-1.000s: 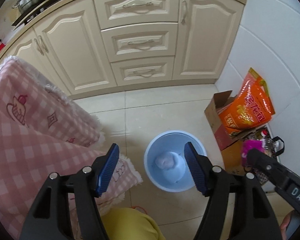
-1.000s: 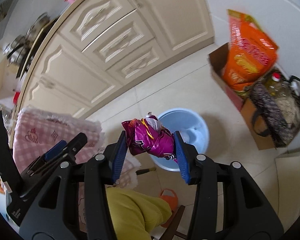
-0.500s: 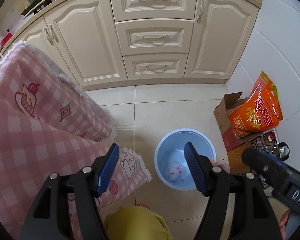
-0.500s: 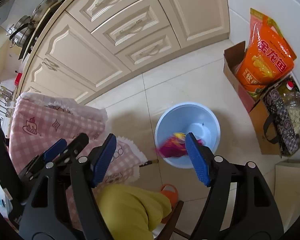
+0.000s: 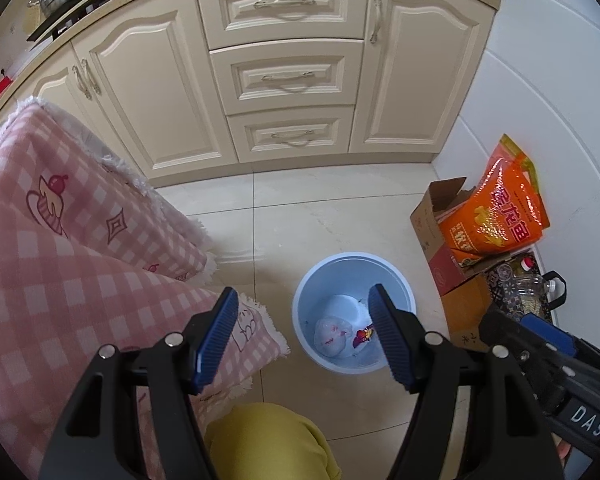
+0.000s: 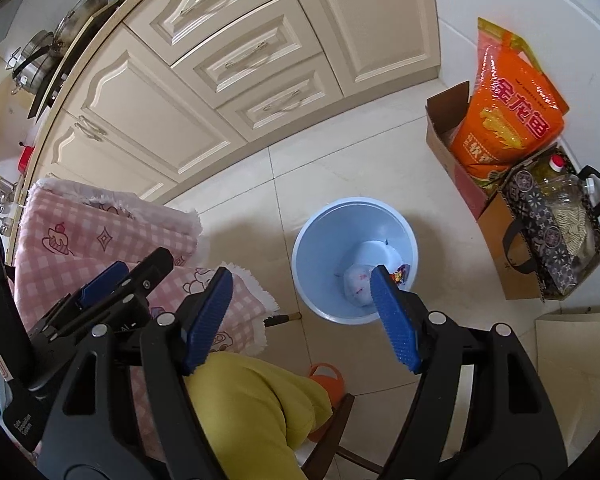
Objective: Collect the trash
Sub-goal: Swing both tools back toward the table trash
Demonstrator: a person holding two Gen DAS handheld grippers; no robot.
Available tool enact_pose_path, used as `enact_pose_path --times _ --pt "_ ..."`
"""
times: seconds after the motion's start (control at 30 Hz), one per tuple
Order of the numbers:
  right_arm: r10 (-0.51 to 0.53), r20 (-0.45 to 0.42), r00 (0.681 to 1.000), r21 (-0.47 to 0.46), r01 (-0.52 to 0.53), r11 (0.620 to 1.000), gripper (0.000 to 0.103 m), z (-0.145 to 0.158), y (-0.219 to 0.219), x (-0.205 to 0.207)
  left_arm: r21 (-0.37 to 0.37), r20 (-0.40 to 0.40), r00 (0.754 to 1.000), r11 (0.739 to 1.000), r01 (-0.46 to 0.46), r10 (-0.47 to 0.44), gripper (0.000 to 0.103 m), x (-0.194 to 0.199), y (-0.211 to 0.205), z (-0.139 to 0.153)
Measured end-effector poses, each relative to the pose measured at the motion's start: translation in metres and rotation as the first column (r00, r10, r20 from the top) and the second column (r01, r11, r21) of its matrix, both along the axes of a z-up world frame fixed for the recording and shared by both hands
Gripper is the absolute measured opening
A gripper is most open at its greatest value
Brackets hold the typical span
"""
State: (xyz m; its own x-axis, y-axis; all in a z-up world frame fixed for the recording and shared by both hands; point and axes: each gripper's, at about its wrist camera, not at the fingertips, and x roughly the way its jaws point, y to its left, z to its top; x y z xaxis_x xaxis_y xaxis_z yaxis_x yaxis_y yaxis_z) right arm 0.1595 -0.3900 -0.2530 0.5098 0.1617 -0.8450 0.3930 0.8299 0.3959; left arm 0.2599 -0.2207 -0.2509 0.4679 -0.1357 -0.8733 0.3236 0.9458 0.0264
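The magenta snack wrapper (image 5: 363,335) that your right claw (image 6: 304,314) clamped a second ago had dropped out of it and lay inside the pale blue bin (image 5: 312,280), against the wall of the tub, touching a crumpled white bag (image 5: 332,334) with red specks. In your right wrist view only a sliver of the wrapper (image 6: 398,274) showed past the blue fingertip, beside the white bag (image 6: 358,282) on the floor of the bin (image 6: 320,220). Your right claw was spread wide and held nothing. Your left claw (image 5: 302,338) hung released above the bin, also with nothing between its pads. The bin stood on the tiled floor (image 5: 320,208) near the pink checked cloth (image 5: 60,248). Off to the right, a cardboard box (image 6: 446,140) held an orange sack (image 6: 508,120), and just beside it a patterned tote (image 6: 540,216) carried a clear bottle with a red cap (image 6: 568,184)
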Motion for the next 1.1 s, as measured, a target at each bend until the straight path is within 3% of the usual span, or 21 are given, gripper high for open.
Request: enact_pose_path --times 0.3,0.67,1.1 --pt "-0.026 0.036 0.999 -0.036 0.027 0.999 0.071 0.027 0.002 -0.031 -0.032 0.02 0.999 0.999 0.044 -0.043 0.066 -0.03 -0.007 0.022" --pt "-0.049 0.147 0.988 -0.089 0.063 0.994 0.071 0.079 0.016 -0.082 -0.087 0.13 0.989 0.993 0.079 -0.068 0.066 -0.081 0.003 0.079" --pt "0.064 0.307 0.95 -0.173 -0.011 0.985 0.071 0.149 0.08 -0.119 -0.169 0.279 0.96 0.985 0.048 0.001 0.066 -0.131 0.067 0.15"
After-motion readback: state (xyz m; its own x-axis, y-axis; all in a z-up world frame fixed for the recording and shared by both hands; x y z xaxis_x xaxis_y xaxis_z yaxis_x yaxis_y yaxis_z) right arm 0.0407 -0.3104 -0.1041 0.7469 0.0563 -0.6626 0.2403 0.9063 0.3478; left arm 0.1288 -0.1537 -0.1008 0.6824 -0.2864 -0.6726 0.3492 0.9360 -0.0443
